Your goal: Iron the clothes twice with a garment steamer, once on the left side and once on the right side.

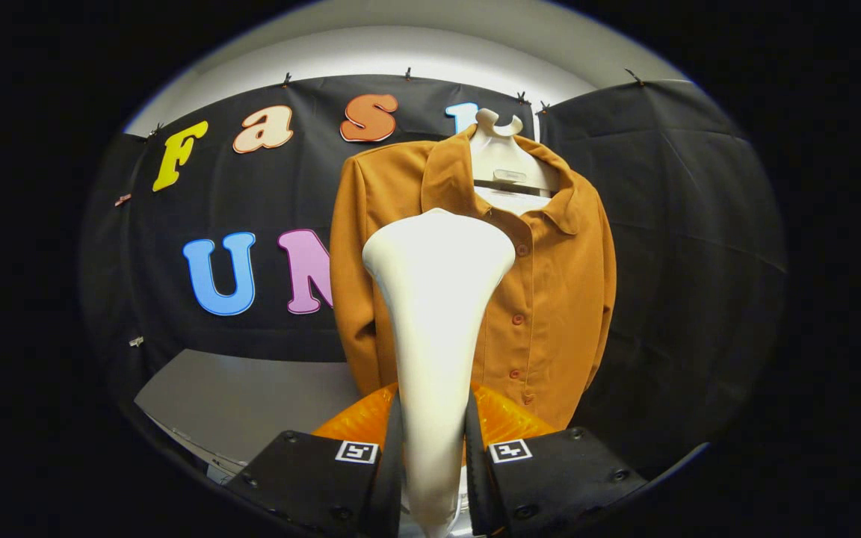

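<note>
While one steamer [436, 314] is clenched in the tool [434, 448], one buttoned shirt [550, 284] is seen hung on one hanger [501, 161] beyond.

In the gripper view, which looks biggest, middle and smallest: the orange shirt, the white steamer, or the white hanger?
1. Orange shirt.
2. White steamer, held between the hand-held gripper fingers; being so near the camera makes it look bigger.
3. White hanger.

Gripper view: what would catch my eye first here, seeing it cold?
First, the white garment steamer, rising between the gripper fingers, which press on its handle from both sides. Just beyond its head hangs a brown buttoned shirt on a white hanger against the black cloth wall.
</note>
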Tool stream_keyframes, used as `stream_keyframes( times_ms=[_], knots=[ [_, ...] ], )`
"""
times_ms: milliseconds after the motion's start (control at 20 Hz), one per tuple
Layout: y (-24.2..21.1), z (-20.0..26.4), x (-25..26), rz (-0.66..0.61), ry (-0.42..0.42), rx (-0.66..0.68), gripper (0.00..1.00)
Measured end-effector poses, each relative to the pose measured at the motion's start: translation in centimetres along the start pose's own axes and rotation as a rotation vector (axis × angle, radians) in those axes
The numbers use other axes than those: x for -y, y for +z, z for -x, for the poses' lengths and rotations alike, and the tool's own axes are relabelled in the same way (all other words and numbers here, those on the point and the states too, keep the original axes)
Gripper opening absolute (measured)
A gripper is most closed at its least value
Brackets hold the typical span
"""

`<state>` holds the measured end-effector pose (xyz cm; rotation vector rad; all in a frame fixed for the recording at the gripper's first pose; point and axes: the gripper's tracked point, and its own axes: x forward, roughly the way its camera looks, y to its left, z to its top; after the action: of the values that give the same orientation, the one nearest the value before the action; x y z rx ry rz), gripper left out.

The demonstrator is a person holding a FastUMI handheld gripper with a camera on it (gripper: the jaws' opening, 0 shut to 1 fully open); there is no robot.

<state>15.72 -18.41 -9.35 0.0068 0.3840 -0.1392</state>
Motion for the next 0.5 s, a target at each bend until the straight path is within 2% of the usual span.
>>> stream_keyframes(
  times_ms=[500],
  knots=[
    [-3.0,-6.2,1.2,0.008,0.039,-0.094,0.39]
  ],
)
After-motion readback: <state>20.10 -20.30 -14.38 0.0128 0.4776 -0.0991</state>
